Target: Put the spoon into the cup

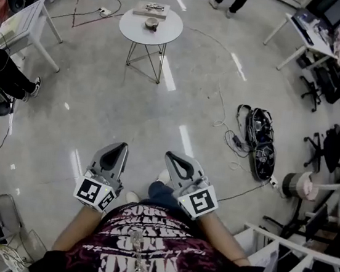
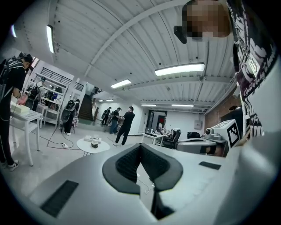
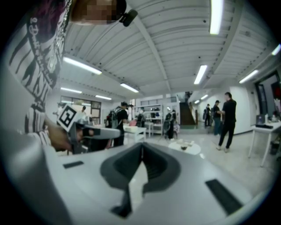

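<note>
Both tools are held low and close to the person's body, the left hand-held gripper (image 1: 116, 150) and the right hand-held gripper (image 1: 176, 159) side by side and pointing roughly level across the room. Each has its jaws together with nothing between them. What they need is well apart from them, straight ahead over open floor (image 1: 160, 112): a round counter (image 1: 164, 37) with a small cup (image 1: 151, 23) standing near its middle and a flat board (image 1: 150, 10) just behind the cup. Something dark lies on that board. It may be the spoon, but it is too small to be sure of or to tell which way its length runs. The counter sits a little to the left of the midline, so I'd judge it more in line with the left tool, though neither is anywhere near reach; walking up comes first.
</note>
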Action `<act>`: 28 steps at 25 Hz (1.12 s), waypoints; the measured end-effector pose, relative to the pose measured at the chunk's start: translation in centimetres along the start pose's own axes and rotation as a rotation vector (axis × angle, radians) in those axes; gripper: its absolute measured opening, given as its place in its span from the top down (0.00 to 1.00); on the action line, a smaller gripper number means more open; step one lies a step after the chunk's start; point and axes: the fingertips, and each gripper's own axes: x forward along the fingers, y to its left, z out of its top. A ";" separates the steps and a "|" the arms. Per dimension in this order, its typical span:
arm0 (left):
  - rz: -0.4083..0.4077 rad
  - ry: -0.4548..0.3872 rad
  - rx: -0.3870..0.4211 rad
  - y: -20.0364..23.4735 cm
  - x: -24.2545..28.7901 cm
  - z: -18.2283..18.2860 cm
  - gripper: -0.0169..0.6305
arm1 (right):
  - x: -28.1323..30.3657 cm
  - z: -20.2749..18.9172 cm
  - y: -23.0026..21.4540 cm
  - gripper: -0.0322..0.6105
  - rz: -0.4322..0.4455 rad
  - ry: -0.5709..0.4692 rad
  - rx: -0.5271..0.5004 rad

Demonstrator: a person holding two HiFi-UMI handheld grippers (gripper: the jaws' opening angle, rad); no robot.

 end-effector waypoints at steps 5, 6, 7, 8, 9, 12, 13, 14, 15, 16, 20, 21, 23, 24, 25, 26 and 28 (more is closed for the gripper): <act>-0.006 -0.040 0.017 0.6 4.3 1.8 0.93 | 1.0 1.0 -3.6 0.90 0.011 -0.033 0.013; -0.007 -0.046 0.021 0.5 5.1 2.2 0.93 | 1.1 1.3 -4.4 0.90 0.011 -0.039 0.015; -0.008 -0.049 0.026 0.4 5.9 2.6 0.93 | 1.2 1.5 -5.2 0.90 0.010 -0.043 0.017; -0.010 -0.050 0.031 0.2 6.8 2.8 0.93 | 1.2 1.7 -6.0 0.90 0.009 -0.041 0.018; -0.011 -0.051 0.036 0.0 7.6 2.9 0.93 | 1.2 1.7 -6.9 0.90 0.007 -0.033 0.019; -0.009 -0.046 0.051 -0.5 9.9 3.1 0.93 | 1.2 1.9 -9.0 0.90 0.016 -0.031 0.009; -0.004 -0.044 0.054 -0.6 10.6 3.1 0.93 | 1.3 1.8 -9.6 0.90 0.024 -0.036 0.009; 0.002 -0.043 0.053 -0.5 11.2 3.1 0.93 | 1.3 1.6 -10.1 0.90 0.032 -0.035 0.011; 0.011 -0.043 0.051 -0.5 11.7 3.1 0.93 | 1.5 1.5 -10.6 0.90 0.038 -0.035 0.015; 0.022 -0.044 0.049 -0.5 12.1 3.1 0.93 | 1.6 1.4 -11.1 0.90 0.047 -0.036 0.019; 0.058 -0.048 0.062 -0.8 12.9 3.0 0.93 | 2.0 1.3 -12.4 0.90 0.083 -0.036 0.020; 0.063 -0.045 0.064 -0.9 13.1 2.9 0.93 | 2.2 1.3 -12.7 0.90 0.087 -0.033 0.023; 0.066 -0.034 0.066 -1.0 13.3 2.7 0.93 | 2.4 1.3 -13.0 0.90 0.094 -0.032 0.032; 0.068 -0.030 0.067 -1.0 13.4 2.6 0.93 | 2.5 1.3 -13.0 0.90 0.099 -0.032 0.037; 0.072 -0.027 0.068 -0.9 13.5 2.6 0.93 | 2.7 1.2 -12.9 0.90 0.104 -0.029 0.043; 0.077 -0.026 0.070 -0.7 13.5 2.6 0.93 | 2.9 1.0 -12.9 0.90 0.109 -0.025 0.046; 0.086 -0.023 0.074 -0.2 13.6 2.6 0.93 | 3.7 0.7 -12.8 0.90 0.119 -0.009 0.048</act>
